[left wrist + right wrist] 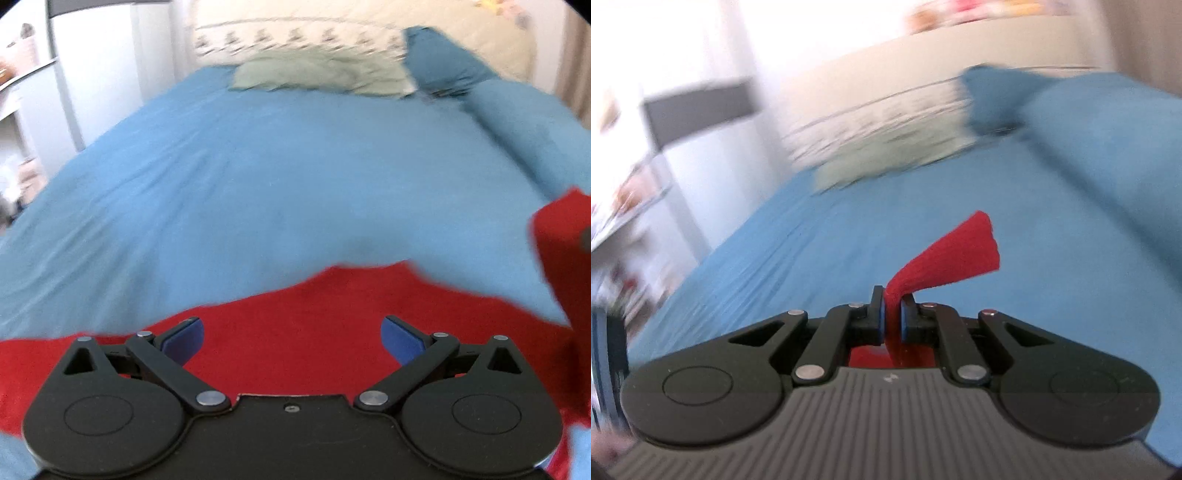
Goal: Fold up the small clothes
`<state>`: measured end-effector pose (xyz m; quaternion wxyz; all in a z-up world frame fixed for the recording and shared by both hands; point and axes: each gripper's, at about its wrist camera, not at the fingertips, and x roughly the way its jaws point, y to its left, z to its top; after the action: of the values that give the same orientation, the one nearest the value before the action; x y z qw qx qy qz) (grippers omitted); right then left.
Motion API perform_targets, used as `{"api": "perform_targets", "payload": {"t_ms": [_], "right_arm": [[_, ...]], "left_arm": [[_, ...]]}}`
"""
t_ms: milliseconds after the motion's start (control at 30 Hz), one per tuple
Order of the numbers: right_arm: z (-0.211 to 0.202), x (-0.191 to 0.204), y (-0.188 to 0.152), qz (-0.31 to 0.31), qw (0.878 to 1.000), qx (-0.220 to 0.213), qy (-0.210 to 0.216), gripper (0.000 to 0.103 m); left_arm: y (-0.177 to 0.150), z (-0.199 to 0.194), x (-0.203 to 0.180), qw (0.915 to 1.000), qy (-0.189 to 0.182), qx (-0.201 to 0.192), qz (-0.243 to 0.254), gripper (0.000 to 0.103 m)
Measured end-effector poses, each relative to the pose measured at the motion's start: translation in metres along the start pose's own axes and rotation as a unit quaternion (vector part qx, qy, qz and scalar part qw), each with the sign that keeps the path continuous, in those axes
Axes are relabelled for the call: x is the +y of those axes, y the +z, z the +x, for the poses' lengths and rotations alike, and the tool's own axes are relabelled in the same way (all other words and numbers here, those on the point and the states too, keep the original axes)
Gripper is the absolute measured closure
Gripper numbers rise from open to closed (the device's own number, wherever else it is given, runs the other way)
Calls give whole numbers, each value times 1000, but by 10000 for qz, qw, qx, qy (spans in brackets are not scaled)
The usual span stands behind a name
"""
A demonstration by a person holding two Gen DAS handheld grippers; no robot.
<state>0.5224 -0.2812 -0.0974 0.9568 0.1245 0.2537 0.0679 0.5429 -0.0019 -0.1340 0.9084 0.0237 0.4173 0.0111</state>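
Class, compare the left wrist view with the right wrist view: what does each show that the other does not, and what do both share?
Only the left wrist view shows the left gripper, jaws wide open and empty, above a broad spread of the red cloth lying on the bed.

Only the right wrist view shows the right gripper shut on a pinched strip of the red cloth, which sticks up past the fingertips.

Both show the blue bed cover, the pale green pillow and the dark blue pillow at the far end, blurred.
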Motion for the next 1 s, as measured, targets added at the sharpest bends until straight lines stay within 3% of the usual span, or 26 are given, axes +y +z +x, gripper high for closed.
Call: {"api": "perform_targets", "payload": {"t_ms": [133,233,333,400,467,533,567,667,833,933,1000], "right_arm": [[54,67,-70,-587,9933,834,540,80],[81,96,-123,-1097,9813,1392,757,80],[86,101,-152,-1421,9730,1651,768,80],[80,102,-158,-1610,9701,1633,795,77],[75,108,-158,-1836,9655,1630,867,64],[69,113,-152,-2076,9604,1626,905,29],[69,118,-151,-2208,9589,1552,874,25],[46,112,-144,-2380,9574,1464,727,22],[9,67,-141,-1980,9665,1604,302,21],[-6,47,-144,-1789,9694,1681,83,21],[-15,36,-147,-1690,9701,1742,-13,21]], "left_arm": [[-29,2,50,9986,455,210,-154,0],[-41,6,73,9978,417,386,-340,0],[-56,3,85,9972,221,476,-541,0],[-49,8,84,9966,53,502,-647,0],[-39,9,81,9962,-126,483,-718,0],[-36,2,74,9959,-352,440,-703,0],[-29,2,71,9956,-478,421,-680,0],[-15,2,46,9946,-858,395,-424,0],[-13,17,-20,9899,-1311,473,275,1],[-25,38,-44,9896,-1226,587,465,15],[-30,48,-47,9906,-1081,673,492,30]]}}
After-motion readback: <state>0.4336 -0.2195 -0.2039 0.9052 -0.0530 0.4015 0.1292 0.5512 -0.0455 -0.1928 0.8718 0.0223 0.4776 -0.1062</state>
